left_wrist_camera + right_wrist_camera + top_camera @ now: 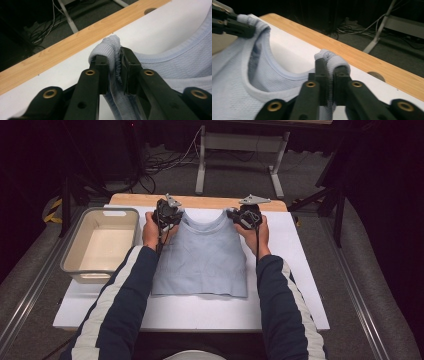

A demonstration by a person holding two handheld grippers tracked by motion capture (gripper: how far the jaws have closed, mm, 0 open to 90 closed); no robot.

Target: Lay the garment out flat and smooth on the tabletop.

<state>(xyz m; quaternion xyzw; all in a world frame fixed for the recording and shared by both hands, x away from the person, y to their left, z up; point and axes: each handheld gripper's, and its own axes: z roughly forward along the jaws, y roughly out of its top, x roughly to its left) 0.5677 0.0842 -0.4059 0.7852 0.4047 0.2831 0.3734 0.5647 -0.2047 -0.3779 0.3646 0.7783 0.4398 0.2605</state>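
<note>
White board (300, 270) on wood table (200, 201); grey floor (240, 175), cables (160, 162) beyond.

This looks like a recording lab: black curtains (385, 180) around, tangled cables (165, 162) on grey floor, a metal frame stand (240, 150), and a white-topped wooden table (300, 270).

Beyond my table (200, 201) I see grey floor (235, 180), tangled cables (160, 162), a white stand (240, 142), and black curtains (390, 195) around.
</note>
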